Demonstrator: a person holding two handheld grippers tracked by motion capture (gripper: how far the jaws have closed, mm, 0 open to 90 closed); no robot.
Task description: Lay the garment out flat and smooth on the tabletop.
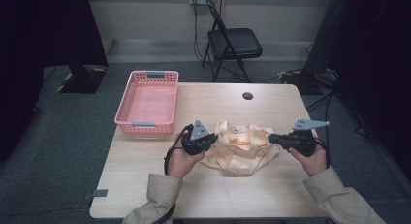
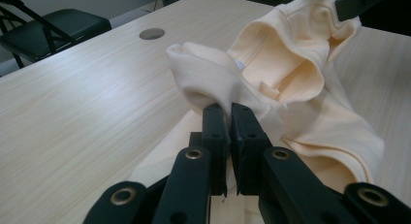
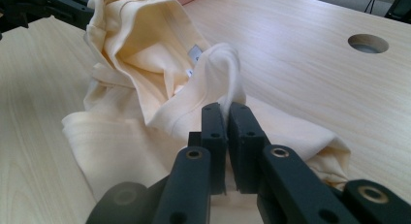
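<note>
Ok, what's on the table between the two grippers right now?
In the high view, the cream shirt spans the gap, pinched by the left gripper and the right gripper.

- No lettering, brand, number or sign can be read in any of the three views.
- A small white tag [image 3: 195,53] sits inside the collar of the pale yellow garment [image 3: 145,88]; whatever is printed on it is too small and blurred to make out.
- The same tag [image 1: 236,130] is a mere speck in the high view.
</note>
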